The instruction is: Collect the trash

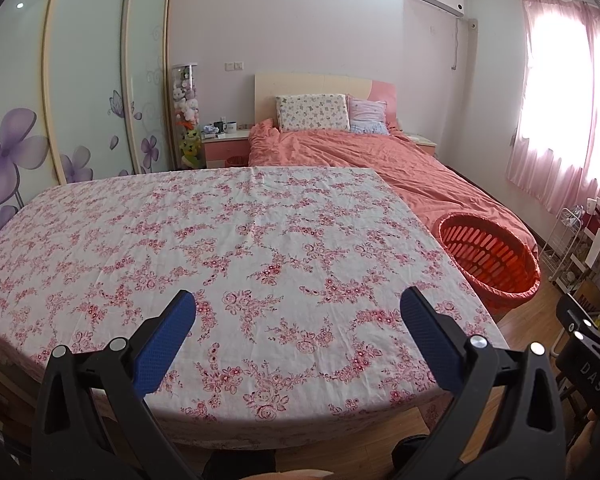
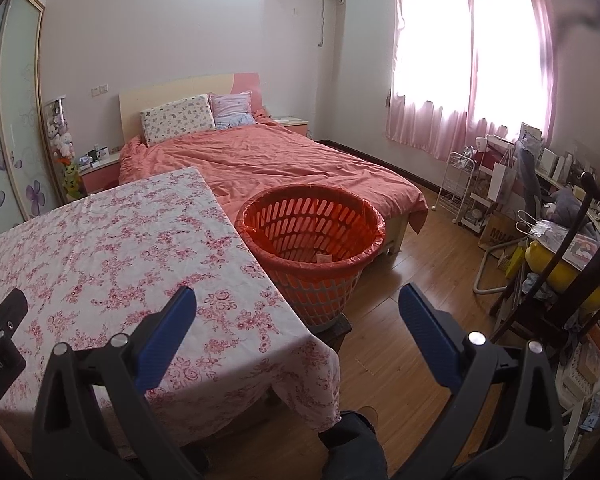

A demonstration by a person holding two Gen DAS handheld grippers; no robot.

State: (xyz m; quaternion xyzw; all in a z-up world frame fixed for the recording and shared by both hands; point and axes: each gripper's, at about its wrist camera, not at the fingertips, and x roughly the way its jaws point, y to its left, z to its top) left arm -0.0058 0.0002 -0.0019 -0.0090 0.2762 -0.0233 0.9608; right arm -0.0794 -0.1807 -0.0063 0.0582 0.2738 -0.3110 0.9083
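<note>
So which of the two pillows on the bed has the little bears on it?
The bigger cream pillow, on the left against the headboard. It has small bear-like prints all over. The smaller pillow to its right is plain pale pink and blue.

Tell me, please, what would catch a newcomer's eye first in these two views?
Probably the table under its pink floral cloth, filling the foreground, with both pairs of tongs, left and right, held open above it. Next comes the orange slatted basket with a red liner, standing off the table's right edge at the foot of the coral-covered bed. Bright pink curtains glow on the right wall.
</note>
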